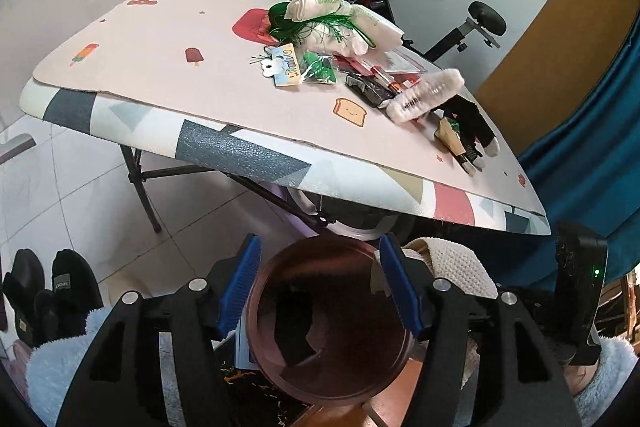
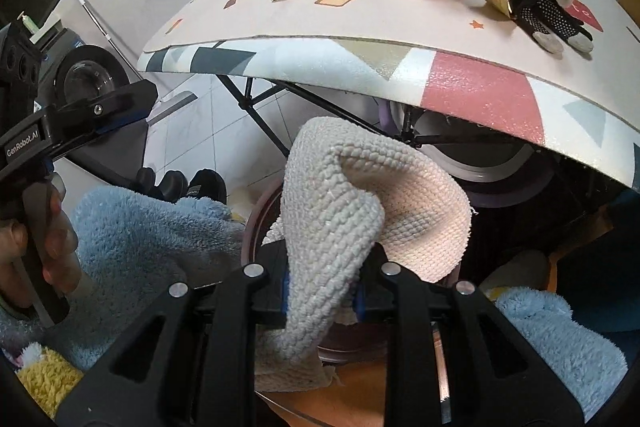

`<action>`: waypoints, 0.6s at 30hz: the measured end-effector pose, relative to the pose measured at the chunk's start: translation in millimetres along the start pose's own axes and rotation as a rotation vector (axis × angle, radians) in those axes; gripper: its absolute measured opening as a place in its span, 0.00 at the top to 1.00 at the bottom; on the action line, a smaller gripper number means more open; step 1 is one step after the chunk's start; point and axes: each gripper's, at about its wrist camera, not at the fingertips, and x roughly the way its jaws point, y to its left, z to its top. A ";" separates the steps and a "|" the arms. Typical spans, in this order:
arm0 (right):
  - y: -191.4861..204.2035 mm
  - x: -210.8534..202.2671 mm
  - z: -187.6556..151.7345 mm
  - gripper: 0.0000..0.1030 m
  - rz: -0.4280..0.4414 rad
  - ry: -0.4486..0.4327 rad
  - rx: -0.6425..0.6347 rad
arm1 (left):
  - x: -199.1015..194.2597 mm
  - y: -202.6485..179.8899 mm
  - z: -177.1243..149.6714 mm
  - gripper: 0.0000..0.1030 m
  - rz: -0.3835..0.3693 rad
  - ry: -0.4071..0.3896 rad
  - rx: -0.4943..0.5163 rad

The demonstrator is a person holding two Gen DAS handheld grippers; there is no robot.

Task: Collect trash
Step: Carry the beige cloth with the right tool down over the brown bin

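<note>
Cloth [image 2: 340, 211], nubby cream knit, clamped in right tool [image 2: 322, 297]; left tool [image 1: 320, 287] apart over round brown bin [image 1: 328, 327].

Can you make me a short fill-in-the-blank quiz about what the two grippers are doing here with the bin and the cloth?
1. The right gripper is shut on a knitted ____.
2. The left gripper stands open above a round brown ____.
3. The black glove lies on the ____.

Missing words: cloth; bin; table
</note>
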 end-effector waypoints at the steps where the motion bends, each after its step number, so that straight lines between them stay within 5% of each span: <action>1: -0.6 -1.4 -0.5 0.76 0.000 0.001 0.000 | 0.9 0.4 0.1 0.41 0.001 0.002 -0.002; 18: -3.1 -1.4 -2.4 0.76 0.009 0.008 0.004 | 2.8 1.8 3.8 0.41 0.002 0.000 -0.008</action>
